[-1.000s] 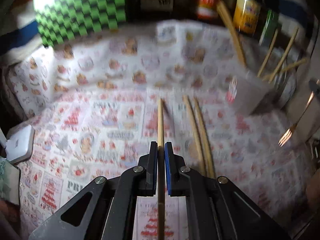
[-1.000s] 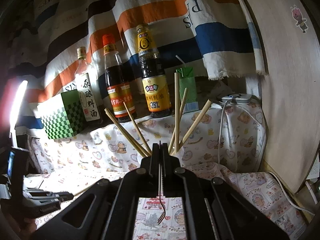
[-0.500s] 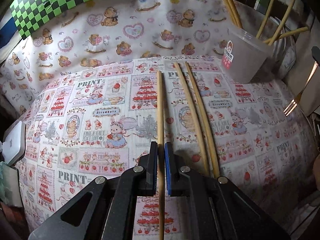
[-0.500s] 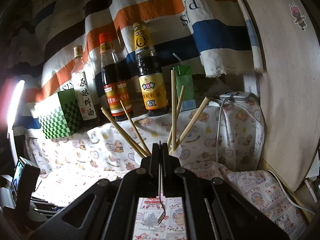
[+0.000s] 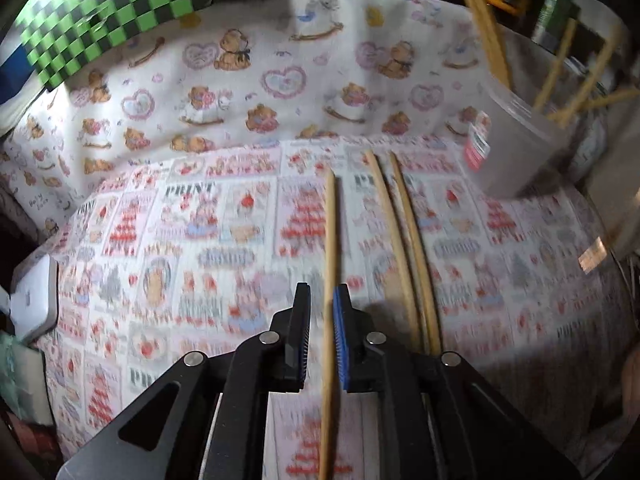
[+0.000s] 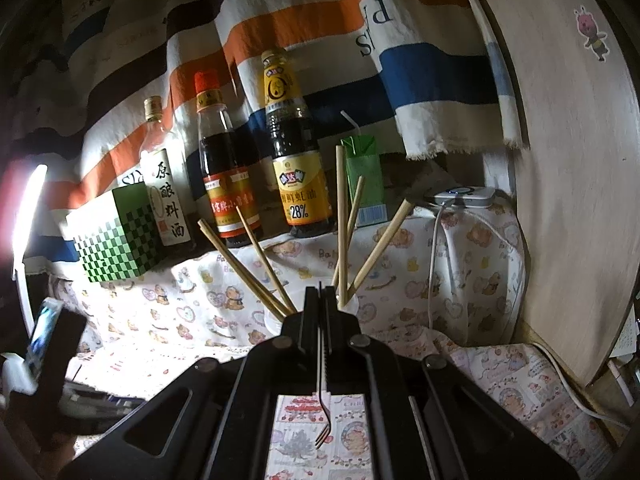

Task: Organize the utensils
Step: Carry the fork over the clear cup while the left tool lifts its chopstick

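5 chopsticks (image 6: 341, 224) upright in plastic cup (image 5: 516, 152); left tongs (image 5: 322, 320) opening, chopstick (image 5: 330, 240) between; right tongs (image 6: 320, 300) clamp fork (image 6: 322, 412).

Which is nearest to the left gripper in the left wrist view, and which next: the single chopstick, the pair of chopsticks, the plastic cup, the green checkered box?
1. Single chopstick, between the jaws of the left gripper.
2. Pair of chopsticks, lying just right of it.
3. Plastic cup, far right.
4. Green checkered box, far left, at the back.

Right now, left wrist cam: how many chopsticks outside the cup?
3. One chopstick between the left gripper jaws, which have just been opening; two side by side to its right. Others may hide beneath the gripper.
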### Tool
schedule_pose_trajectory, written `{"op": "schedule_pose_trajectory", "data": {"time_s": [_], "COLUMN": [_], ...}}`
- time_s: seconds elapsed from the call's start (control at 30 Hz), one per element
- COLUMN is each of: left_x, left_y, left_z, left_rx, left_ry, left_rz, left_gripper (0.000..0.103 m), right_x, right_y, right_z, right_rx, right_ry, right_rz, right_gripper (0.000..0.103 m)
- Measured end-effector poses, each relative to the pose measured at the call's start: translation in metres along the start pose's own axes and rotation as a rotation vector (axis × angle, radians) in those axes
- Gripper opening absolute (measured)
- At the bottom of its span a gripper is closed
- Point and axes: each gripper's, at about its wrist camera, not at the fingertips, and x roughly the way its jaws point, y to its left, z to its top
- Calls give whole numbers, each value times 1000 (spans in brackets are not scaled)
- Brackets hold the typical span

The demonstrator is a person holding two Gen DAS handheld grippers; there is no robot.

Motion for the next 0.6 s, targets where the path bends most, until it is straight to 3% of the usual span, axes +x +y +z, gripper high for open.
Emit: {"op": "schedule_pose_trajectory", "data": {"time_s": [0.1,0.3,0.6], "left_x": [17,45,62], "left_y": [-2,1,-2], "left_z": [26,62,72], "left_rx": [20,-36,-32], "left_ry": [47,98,117], "left_rz": [-33,-11,17], "left_gripper": [24,24,6], "right_x": [1,2,-3], "right_y": [-2,-7,-7], "right_z": [0,2,5], "right_rx": [4,41,36], "right_ry": [0,18,-7], "right_rz": [-7,-1,-15], "right_gripper": [2,2,2]}}
